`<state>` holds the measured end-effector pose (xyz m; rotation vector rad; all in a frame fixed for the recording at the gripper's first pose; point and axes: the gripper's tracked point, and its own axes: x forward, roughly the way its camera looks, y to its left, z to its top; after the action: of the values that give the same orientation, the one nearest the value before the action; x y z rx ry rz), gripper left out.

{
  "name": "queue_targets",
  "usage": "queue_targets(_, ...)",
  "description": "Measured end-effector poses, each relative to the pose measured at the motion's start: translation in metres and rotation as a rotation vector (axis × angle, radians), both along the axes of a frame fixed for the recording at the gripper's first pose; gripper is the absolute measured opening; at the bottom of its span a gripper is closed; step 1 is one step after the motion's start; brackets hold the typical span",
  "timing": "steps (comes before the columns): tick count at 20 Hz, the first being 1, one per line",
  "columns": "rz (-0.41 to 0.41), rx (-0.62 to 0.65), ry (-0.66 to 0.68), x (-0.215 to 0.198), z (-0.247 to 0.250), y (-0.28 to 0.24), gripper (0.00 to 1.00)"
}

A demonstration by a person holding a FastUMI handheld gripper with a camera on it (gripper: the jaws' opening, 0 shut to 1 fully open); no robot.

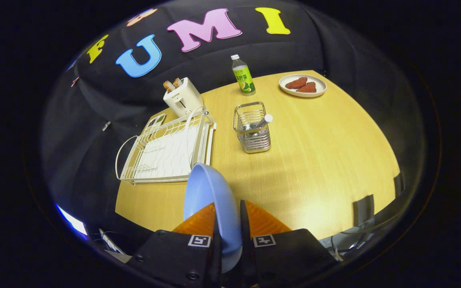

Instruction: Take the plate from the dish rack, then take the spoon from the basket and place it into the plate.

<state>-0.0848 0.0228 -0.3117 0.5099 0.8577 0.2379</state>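
At the bottom centre of the frame, the gripper (228,218) held the blue plate (210,200) on edge, its two fingers closed narrowly on the rim, one on each face, with the plate lifted above the near part of the wooden table (334,160). The white dish rack (166,154), at centre left just beyond the plate, stood bare of dishes. To its right, near the middle of the frame, the wire basket (252,128) held the spoon (260,122), its handle leaning out over the rim. Further back, a white toaster (182,98) with bread in its slots sat behind the rack, a green-labelled bottle (243,76) stood upper centre, and a white dish with red pieces (302,85) lay at upper right.

The first step appeared complete, with the plate out of the rack. The next move likely called for laying the plate flat on open table, releasing it, then reaching forward to the basket for the spoon handle.
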Motion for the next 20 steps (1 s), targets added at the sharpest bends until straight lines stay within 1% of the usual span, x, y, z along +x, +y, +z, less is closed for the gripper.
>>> queue_targets(2, -0.007, 0.018, 0.006, 0.010, -0.019, -0.001, 0.24)
queue_targets(4, 0.019, 0.000, 0.007, 0.011, -0.035, -0.005, 0.24)
queue_targets(6, 0.050, 0.020, 0.027, 0.011, -0.051, -0.002, 0.24)
queue_targets(7, 0.051, 0.049, 0.032, 0.011, -0.052, -0.002, 0.24)
queue_targets(10, 0.050, 0.074, 0.031, 0.015, -0.066, -0.007, 0.24)
queue_targets(12, 0.036, 0.061, 0.049, 0.016, -0.077, -0.015, 0.25)
queue_targets(15, 0.021, 0.025, 0.082, 0.017, -0.092, -0.024, 0.31)
queue_targets(17, 0.016, -0.024, 0.092, 0.017, -0.103, -0.031, 0.37)
queue_targets(18, 0.017, -0.038, 0.097, 0.015, -0.105, -0.035, 0.35)
queue_targets(19, 0.012, -0.043, 0.099, 0.015, -0.106, -0.036, 0.41)
queue_targets(20, 0.006, -0.040, 0.094, 0.016, -0.105, -0.037, 0.44)
